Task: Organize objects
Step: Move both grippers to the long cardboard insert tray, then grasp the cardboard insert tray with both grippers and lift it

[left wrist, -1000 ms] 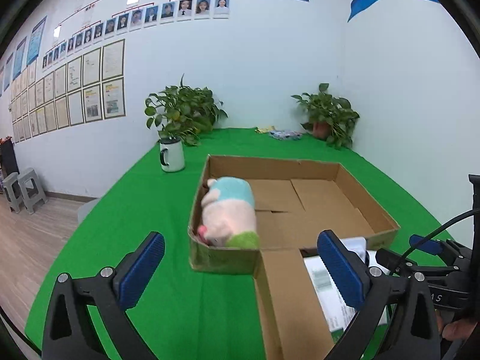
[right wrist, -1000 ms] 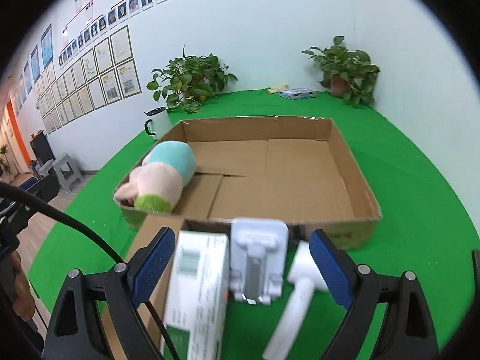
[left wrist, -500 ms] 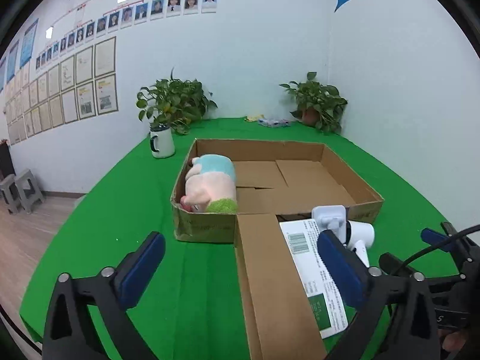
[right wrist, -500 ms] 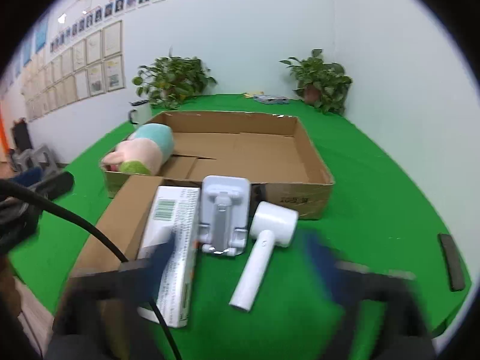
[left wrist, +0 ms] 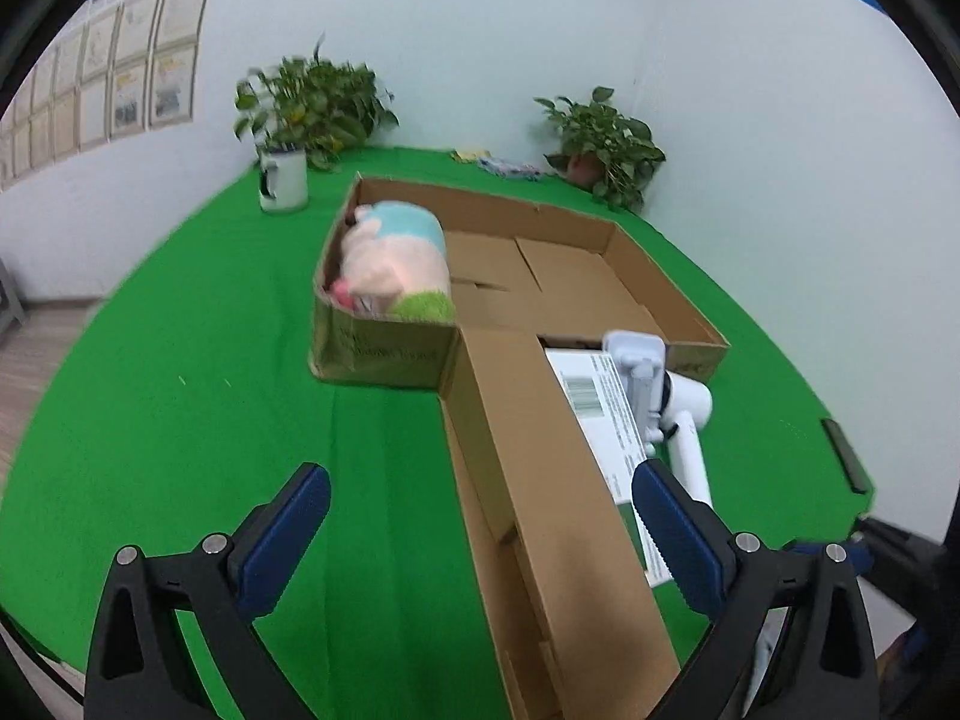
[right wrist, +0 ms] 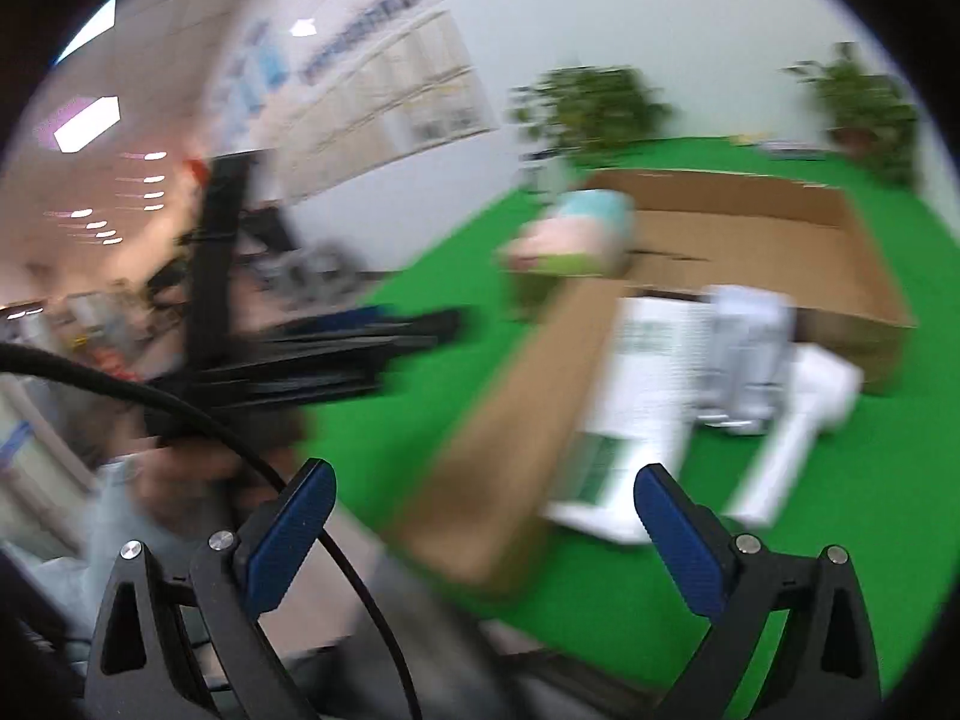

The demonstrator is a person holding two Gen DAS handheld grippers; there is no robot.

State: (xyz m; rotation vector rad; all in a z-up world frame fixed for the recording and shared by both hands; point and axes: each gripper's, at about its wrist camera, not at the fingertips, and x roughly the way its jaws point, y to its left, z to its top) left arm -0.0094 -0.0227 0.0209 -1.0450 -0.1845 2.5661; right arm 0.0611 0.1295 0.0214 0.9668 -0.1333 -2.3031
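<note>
we had the left gripper (left wrist: 480, 531) hanging over the green table (left wrist: 210, 396) with its blue pads spread wide. its jaws had just been closing in a touch, but nothing sat between them, only green cloth and the near end of the box flap. the cardboard box (left wrist: 384, 354) sat in the middle of the table, low-walled, with one long flap (left wrist: 540, 480) folded out toward us. the plush toy (left wrist: 396, 264) was lying inside the box, tucked into its near left corner against the wall. just right of the flap lay the white carton (left wrist: 606, 414) with a barcode on it. the white phone stand (left wrist: 639, 378) rested partly over that carton's far right edge, and the white handheld device (left wrist: 690, 426) lay beside it on the cloth. a white mug (left wrist: 283, 183) with a plant stood far left, and another potted plant (left wrist: 606, 147) was in the far right corner. the right gripper (right wrist: 483, 531) view was badly smeared, but we could see its jaws wide apart too, gripping nothing. they had just been opening, and through them we saw the flap and the table's near edge.
</note>
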